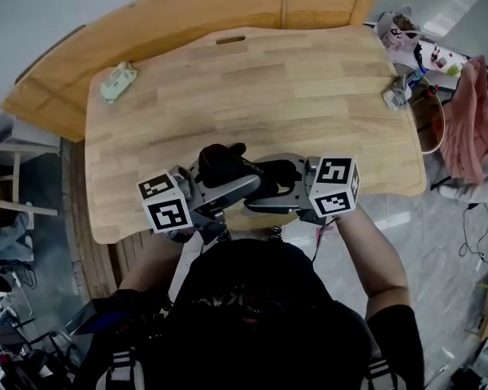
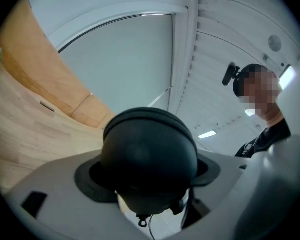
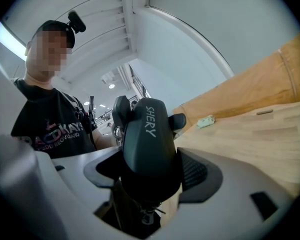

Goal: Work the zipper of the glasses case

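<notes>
Case (image 3: 149,149) hangs clamped in right gripper (image 1: 270,192), loose in left gripper (image 1: 226,187).

"SHERY" in white letters runs along the black case (image 3: 149,149) — the only clear word. The shirt (image 3: 55,134) print is cut off — unreadable.

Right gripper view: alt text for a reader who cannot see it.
A black glasses case printed SHERY fills the centre, gripped between the two jaws of the right gripper. Behind it are a wooden table with a small pale packet and, at left, the person wearing a head camera.
</notes>
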A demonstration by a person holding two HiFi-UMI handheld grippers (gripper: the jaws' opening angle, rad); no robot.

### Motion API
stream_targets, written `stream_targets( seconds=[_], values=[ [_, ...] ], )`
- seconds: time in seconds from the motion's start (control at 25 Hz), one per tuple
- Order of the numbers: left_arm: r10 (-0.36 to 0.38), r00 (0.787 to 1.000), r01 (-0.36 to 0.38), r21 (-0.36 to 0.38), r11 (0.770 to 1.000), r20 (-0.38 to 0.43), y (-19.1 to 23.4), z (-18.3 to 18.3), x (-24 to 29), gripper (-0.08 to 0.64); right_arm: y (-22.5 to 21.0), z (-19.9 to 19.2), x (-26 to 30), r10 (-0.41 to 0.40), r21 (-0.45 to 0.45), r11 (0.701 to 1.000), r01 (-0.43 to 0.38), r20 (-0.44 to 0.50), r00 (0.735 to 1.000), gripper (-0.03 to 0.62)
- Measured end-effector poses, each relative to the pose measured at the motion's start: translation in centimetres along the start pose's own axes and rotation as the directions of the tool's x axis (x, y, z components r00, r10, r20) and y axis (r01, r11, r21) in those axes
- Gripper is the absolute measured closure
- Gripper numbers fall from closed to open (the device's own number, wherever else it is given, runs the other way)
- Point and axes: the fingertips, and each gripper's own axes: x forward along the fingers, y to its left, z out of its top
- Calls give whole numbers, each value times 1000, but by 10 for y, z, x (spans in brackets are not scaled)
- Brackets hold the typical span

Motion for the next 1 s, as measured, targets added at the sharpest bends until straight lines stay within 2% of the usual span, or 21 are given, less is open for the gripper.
stream_targets(
  seconds=[0.12,0.32,0.48,0.6,0.68,0.76,0.8,0.92,1.0],
  values=[
    [-51,999,51,-26,998,14,-1,10,-8,185,1,6,7,15,8,1000,-15,4,1000,250],
    [-61,998,61,-5,998,31,-2,20,-16,196,1,15,15,4,-10,1000,-4,9,1000,249],
    [-56,994,56,1,998,99,-1,37,-35,201,5,29,23,-28,-48,998,32,69,997,249],
    [-55,984,58,-10,998,172,3,55,-49,201,2,42,10,-53,-16,998,57,178,983,247],
    [-72,970,84,-46,995,232,5,66,-59,201,1,51,-6,-66,41,998,57,288,955,249],
    [-105,950,136,-87,987,295,4,76,-69,201,0,58,-22,-73,105,994,34,396,915,257],
    [-126,938,167,-103,981,324,3,80,-74,201,1,60,-28,-70,137,991,9,447,892,281],
    [-204,892,273,-122,954,403,-4,91,-85,201,5,62,-38,-46,212,973,-92,568,821,365],
    [-252,861,332,-111,937,442,-9,98,-91,201,9,62,-36,-25,232,962,-146,603,797,378]
  ],
)
